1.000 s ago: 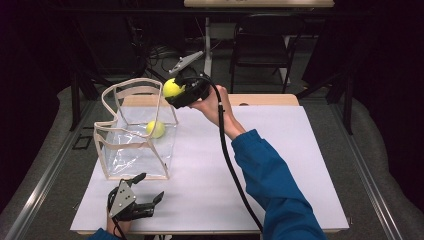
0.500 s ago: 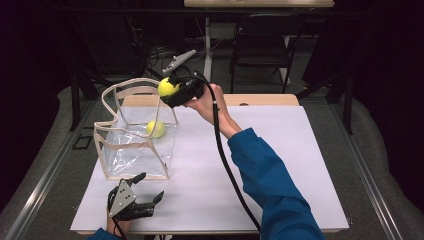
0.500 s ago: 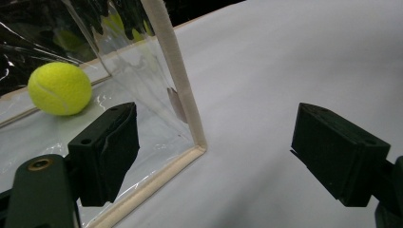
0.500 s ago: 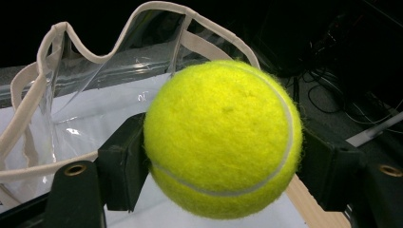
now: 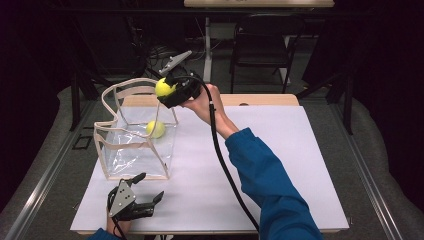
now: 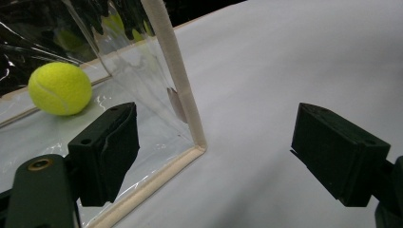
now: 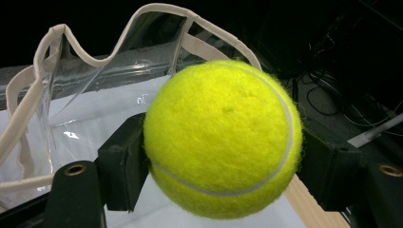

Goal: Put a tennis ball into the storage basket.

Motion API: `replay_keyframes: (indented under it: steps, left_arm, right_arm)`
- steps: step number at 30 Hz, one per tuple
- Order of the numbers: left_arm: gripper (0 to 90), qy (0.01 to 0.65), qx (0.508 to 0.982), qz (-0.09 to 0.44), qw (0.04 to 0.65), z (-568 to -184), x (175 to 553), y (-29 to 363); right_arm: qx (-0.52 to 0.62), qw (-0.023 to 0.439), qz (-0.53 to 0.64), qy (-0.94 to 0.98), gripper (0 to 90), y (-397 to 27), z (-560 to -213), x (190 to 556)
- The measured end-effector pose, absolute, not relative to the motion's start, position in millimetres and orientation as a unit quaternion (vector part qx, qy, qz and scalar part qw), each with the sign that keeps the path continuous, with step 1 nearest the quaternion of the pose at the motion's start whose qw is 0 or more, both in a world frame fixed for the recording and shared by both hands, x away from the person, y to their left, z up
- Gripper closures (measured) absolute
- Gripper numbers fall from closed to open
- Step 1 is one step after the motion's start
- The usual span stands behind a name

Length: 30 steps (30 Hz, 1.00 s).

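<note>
A clear plastic bag (image 5: 134, 145) with cream trim stands open on the white table (image 5: 280, 165), left of centre. One yellow tennis ball (image 5: 156, 129) lies inside it, also seen through the bag wall (image 6: 60, 88). My right gripper (image 5: 167, 90) hovers above the bag's far right corner, shut on a second tennis ball (image 5: 164, 87) (image 7: 222, 137) that bulges between the two black pads. My left gripper (image 5: 148, 186) rests near the table's front edge, just in front of the bag, its jaws wide open (image 6: 214, 152) around the bag's bottom corner trim (image 6: 190, 128) with nothing gripped.
A black cable (image 5: 225, 165) trails from the right gripper across the table along the blue sleeve (image 5: 270, 190). Dark chairs and stands (image 5: 260, 45) sit beyond the table's far edge. Bare white surface lies right of the arm.
The right gripper with its ball has shifted slightly left and up, over the bag's far corner. The left gripper and the bag have stayed put.
</note>
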<state>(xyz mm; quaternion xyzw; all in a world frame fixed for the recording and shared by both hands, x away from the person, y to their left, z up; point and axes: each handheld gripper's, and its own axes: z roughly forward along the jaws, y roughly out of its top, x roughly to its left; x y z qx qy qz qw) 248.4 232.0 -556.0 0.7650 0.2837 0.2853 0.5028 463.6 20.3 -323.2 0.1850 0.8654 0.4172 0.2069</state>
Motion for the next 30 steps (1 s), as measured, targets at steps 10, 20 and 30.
replay_keyframes:
  steps: [10, 20, 30]
  left_arm:
    - [15.9, 0.286, 0.764, 0.285, 0.504, -556, 249, 233]
    - [15.9, 0.284, 0.765, 0.284, 0.504, -556, 248, 233]
    - [15.9, 0.284, 0.765, 0.283, 0.504, -556, 248, 232]
  right_arm:
    - [0.182, 0.21, 0.422, 0.863, 26.4, 26, -322, 464]
    - [0.177, 0.214, 0.427, 0.861, 26.4, 34, -320, 461]
    - [0.171, 0.212, 0.427, 0.862, 26.4, 43, -323, 462]
